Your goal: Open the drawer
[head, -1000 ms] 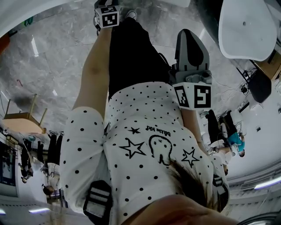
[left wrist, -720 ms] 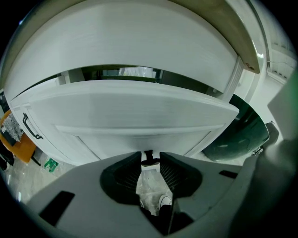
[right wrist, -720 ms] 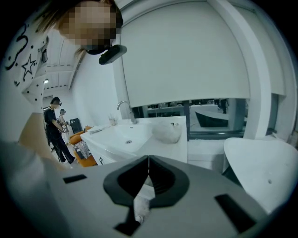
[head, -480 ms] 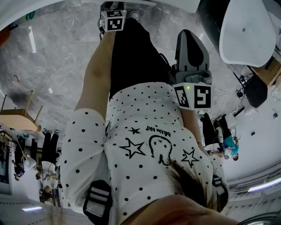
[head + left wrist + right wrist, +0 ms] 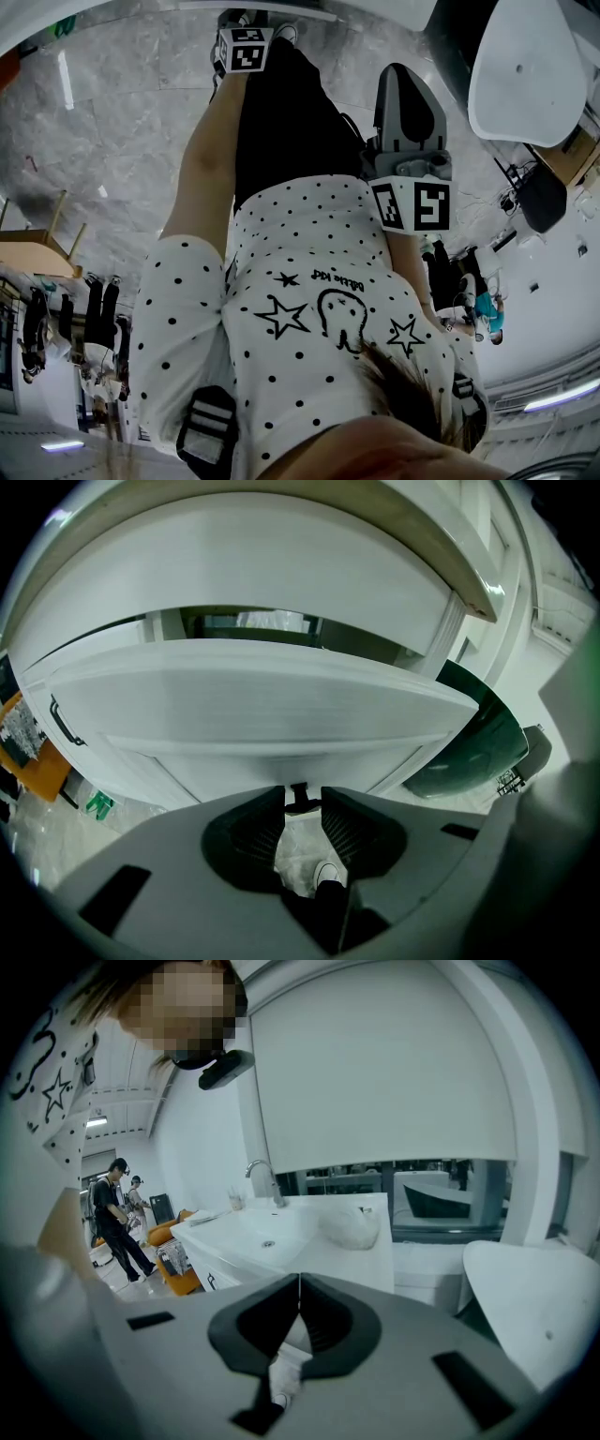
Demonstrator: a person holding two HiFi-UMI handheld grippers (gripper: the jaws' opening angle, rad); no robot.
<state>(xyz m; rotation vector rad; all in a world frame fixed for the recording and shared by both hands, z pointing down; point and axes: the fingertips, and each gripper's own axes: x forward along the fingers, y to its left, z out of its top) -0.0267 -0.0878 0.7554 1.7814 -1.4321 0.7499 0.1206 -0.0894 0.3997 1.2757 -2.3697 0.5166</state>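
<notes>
Left gripper (image 5: 302, 791): jaws apart, clamped on nothing. A small dark handle (image 5: 300, 799) shows at the tips, in line with the gap; contact with either pad cannot be confirmed. It is fixed to the white drawer front (image 5: 262, 714) that fills the view ahead; the drawer's inside is hidden.

Right gripper (image 5: 299, 1283): jaws together, nothing between them. Beyond it is a white basin (image 5: 267, 1232) with a faucet (image 5: 262, 1177).

The bare left arm (image 5: 202, 159) reaches forward and down; the right gripper is held beside the torso.

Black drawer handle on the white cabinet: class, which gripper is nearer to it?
Left. The left gripper has the black handle just beyond its open jaw tips. The right gripper, jaws shut, sits back by the person's body, with no handle near its tips.
</notes>
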